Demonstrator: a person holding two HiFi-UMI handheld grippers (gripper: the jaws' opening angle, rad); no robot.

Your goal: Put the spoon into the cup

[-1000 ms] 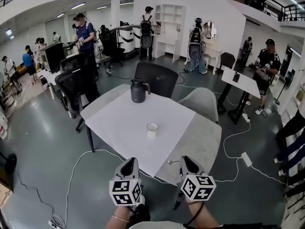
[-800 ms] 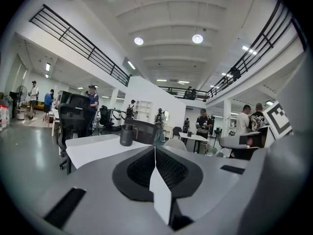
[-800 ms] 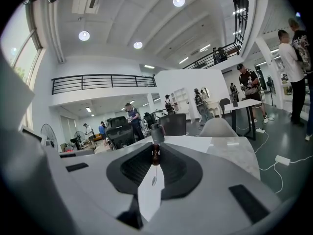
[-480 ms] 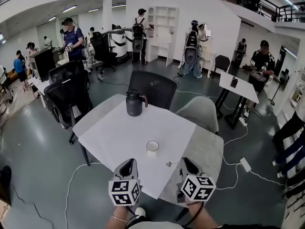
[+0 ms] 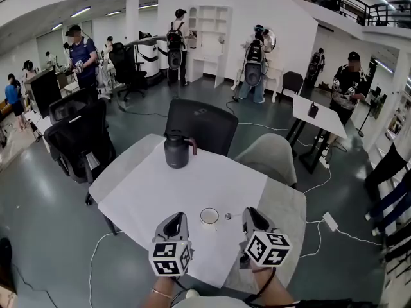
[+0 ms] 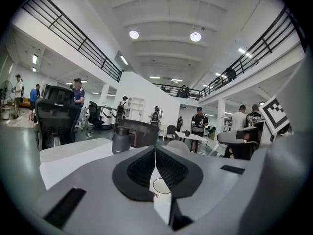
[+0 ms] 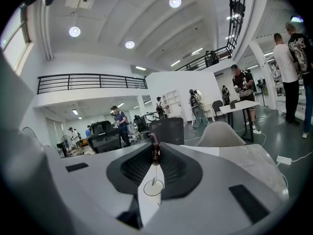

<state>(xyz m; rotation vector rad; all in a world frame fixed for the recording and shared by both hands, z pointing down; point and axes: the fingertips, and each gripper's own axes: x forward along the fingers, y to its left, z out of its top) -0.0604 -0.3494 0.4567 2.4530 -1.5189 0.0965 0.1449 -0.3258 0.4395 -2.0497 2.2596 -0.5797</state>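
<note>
We hold a hand-held gripper in each hand, low over the near edge of the tabletop [image 5: 284, 201]. The left hand-held gripper [image 5: 173, 222] is clenched: in its own view the two dark pads meet in a thin seam with nothing between them. The right hand-held gripper [image 5: 250, 217] is clenched too, and it also holds nothing.

The cup [image 5: 209, 216] stands upright on the white sheet [image 5: 160, 191] that covers most of the tabletop, between our two grippers and a little ahead of them. The spoon [image 5: 227, 216] lies on the sheet just beside the cup on its right — outside it, near the right gripper's tips. It is too small in the head view for us to tell whether it touches the cup wall. In the right gripper view the spoon shows in line with the cup.

Farther back on the sheet a dark jug [image 5: 176, 151] stands upright, well apart from the cup. Behind the tabletop we see a black chair [image 5: 202, 124] and a grey chair [image 5: 270, 156].
</note>
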